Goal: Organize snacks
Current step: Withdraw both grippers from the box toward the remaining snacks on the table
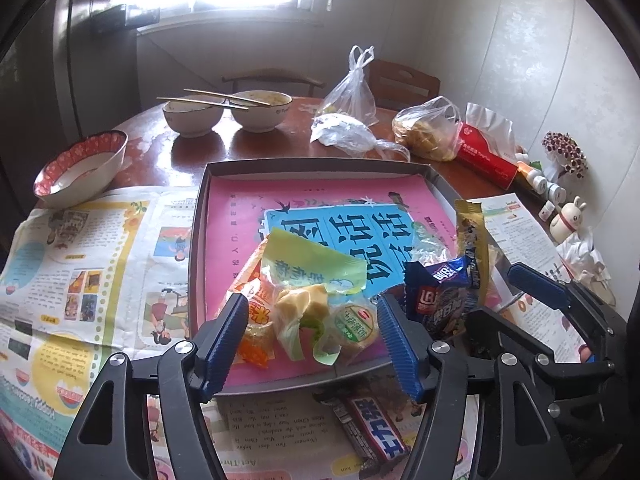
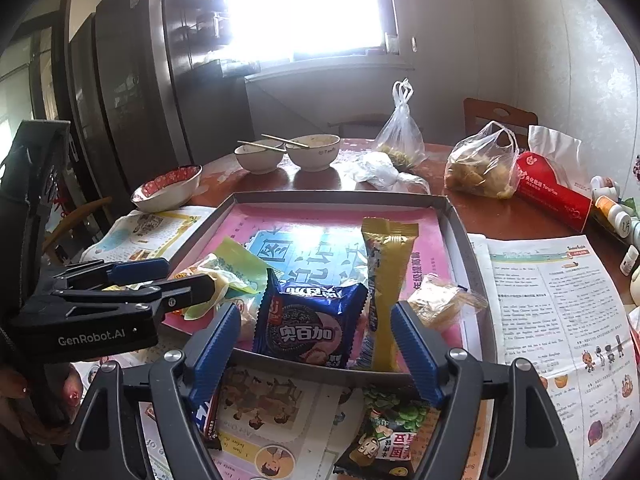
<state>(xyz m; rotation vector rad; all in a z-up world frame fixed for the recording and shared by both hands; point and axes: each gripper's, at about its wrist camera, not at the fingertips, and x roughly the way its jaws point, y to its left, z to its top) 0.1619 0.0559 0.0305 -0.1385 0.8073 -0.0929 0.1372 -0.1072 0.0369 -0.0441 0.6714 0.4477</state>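
Observation:
A shallow grey tray lined with a pink sheet holds the snacks. My left gripper stands open around a green-wrapped pastry, a round biscuit pack and an orange packet; its pads do not press on them. My right gripper is open over the tray's near rim, with a blue cookie pack and a gold bar between its fingers. A clear-wrapped pastry lies beside them. Outside the tray lie a chocolate bar and a green-pea packet.
Newspaper covers the brown table around the tray. Behind stand a red-rimmed bowl, two white bowls with chopsticks, plastic bags, a red tissue pack and small bottles. A hand holds the left gripper.

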